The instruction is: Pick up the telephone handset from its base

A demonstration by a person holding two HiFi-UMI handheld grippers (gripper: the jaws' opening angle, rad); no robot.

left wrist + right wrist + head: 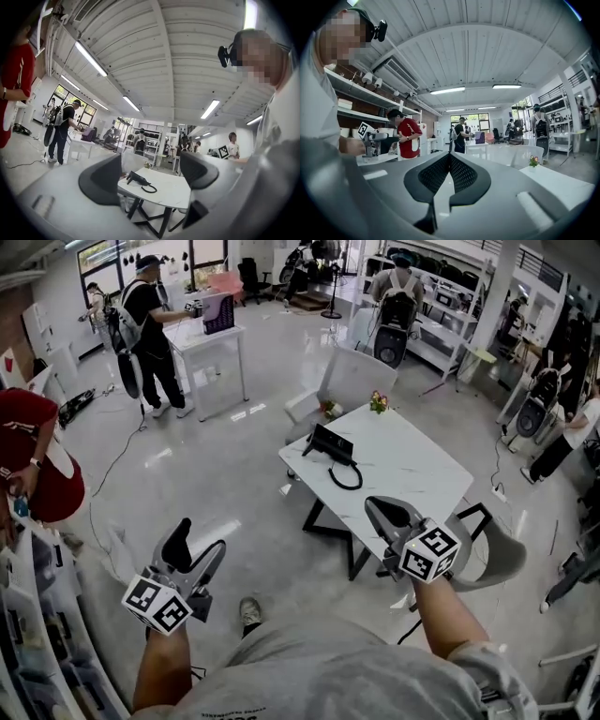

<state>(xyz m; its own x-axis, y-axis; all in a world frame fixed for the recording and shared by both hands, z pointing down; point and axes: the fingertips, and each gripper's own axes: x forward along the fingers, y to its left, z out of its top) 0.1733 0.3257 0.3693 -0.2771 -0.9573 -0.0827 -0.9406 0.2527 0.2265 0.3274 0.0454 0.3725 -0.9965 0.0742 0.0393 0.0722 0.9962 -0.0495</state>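
A black telephone point(331, 444) sits on the far left part of a white table point(412, 470), its handset resting on the base and its coiled cord point(346, 478) looping toward me. Both grippers hang in the air well short of it. My left gripper point(195, 551) is over the floor to the table's left, open and empty; in the left gripper view the telephone point(137, 178) shows far off between the spread fingers point(100, 180). My right gripper point(393, 515) hovers over the table's near edge, shut on nothing, and in the right gripper view its pads point(461, 174) meet.
A small pot of flowers point(378, 401) stands at the table's far corner, a white chair point(353, 379) behind it, a grey chair point(502, 554) at the near right. A shelf unit point(37, 634) runs along my left. Several people stand around the room.
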